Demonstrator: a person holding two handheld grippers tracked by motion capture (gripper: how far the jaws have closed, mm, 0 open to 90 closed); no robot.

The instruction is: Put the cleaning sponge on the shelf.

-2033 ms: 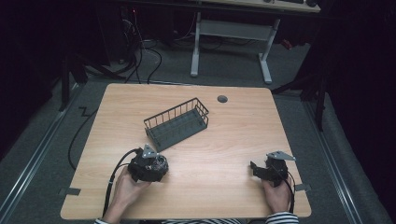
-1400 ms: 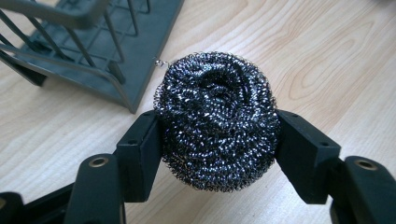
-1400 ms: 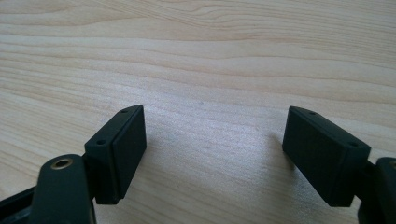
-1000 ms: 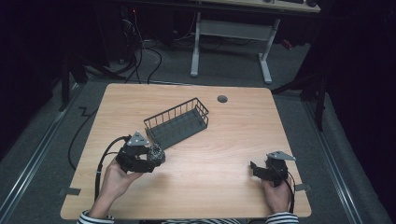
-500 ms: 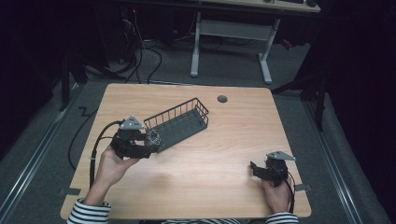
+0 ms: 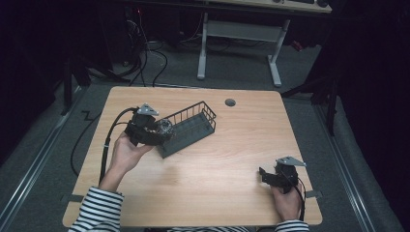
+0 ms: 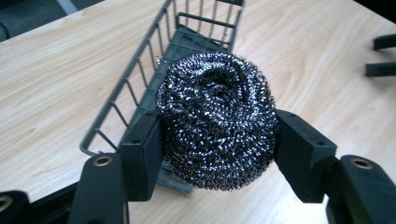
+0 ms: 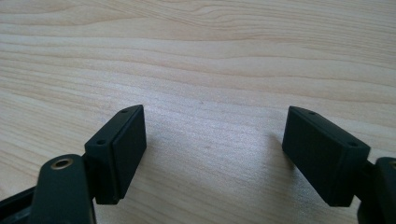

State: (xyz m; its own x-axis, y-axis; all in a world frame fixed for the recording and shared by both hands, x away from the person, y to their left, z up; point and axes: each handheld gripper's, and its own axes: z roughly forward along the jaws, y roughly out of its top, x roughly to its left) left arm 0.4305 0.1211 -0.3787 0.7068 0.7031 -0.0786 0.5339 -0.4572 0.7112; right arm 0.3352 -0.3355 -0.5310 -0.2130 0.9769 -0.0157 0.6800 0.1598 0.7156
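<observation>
Your left hand-held gripper (image 7: 217, 154) clamps the round steel-wool scourer (image 7: 215, 119) short of the grey wire basket (image 6: 189, 126) at twelve o'clock; release now and it bounces off the rim.

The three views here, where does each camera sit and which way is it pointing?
High view: above the person's side, looking forward and down on the table; both forearms, left tool, right tool.
Left gripper view: rides the left tool, looking along its jaws, clamped on the steel scourer, toward the wire basket.
Right gripper view: rides the right tool, jaws apart, facing bare tabletop.
Shared: scourer and basket in the high and left views.
</observation>
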